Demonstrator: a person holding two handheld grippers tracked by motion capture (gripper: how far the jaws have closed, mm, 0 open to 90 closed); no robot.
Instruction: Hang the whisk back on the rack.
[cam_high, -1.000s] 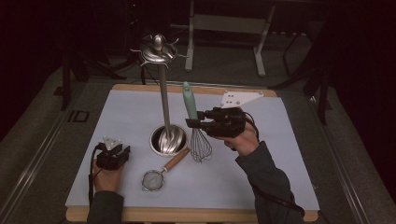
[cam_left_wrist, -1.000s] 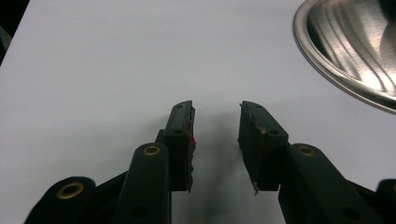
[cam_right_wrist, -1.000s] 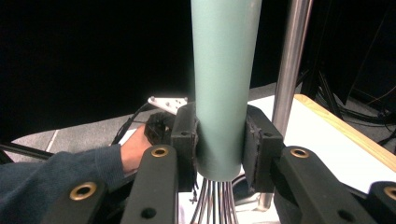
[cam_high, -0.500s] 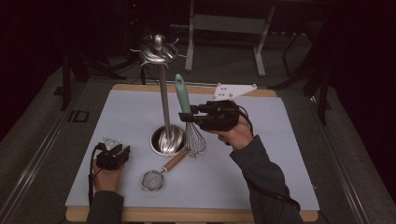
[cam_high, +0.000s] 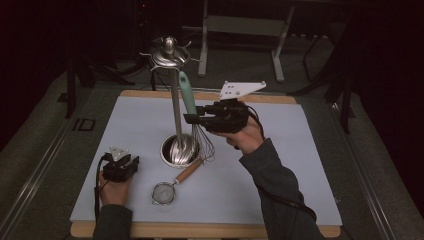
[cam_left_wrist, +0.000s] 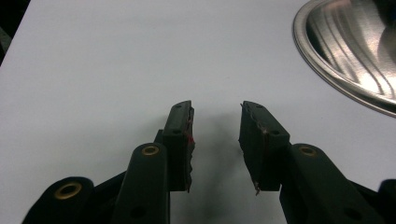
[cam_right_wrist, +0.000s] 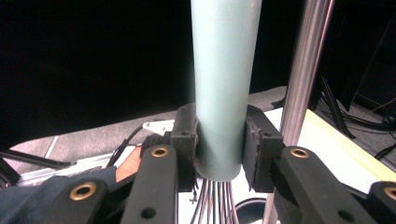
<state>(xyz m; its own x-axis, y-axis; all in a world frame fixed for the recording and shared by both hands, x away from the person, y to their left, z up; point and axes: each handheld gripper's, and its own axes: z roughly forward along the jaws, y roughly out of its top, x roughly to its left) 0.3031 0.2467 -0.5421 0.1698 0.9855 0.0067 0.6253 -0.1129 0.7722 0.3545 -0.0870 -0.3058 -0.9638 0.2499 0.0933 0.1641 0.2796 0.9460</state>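
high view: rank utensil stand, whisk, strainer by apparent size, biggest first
1. utensil stand, tallest by far.
2. whisk, held upright in the right gripper.
3. strainer, flat on the mat, looks shortest; the whisk sits higher, nearer the camera, so that gap is unsure.

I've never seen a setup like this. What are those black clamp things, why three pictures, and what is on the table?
No robot here: a person holds a hand-operated two-jaw gripper in each hand. The high view looks down on the table from above. The other two come from cameras riding on the grippers, looking along their black jaws.

The left gripper rests low on the white surface, its jaws apart with nothing between them. The right gripper is closed on the pale green handle of a whisk, held upright with its wires hanging down, right beside the tall metal utensil stand with hooks on top. A small strainer with a wooden handle lies in front of the stand's round base.
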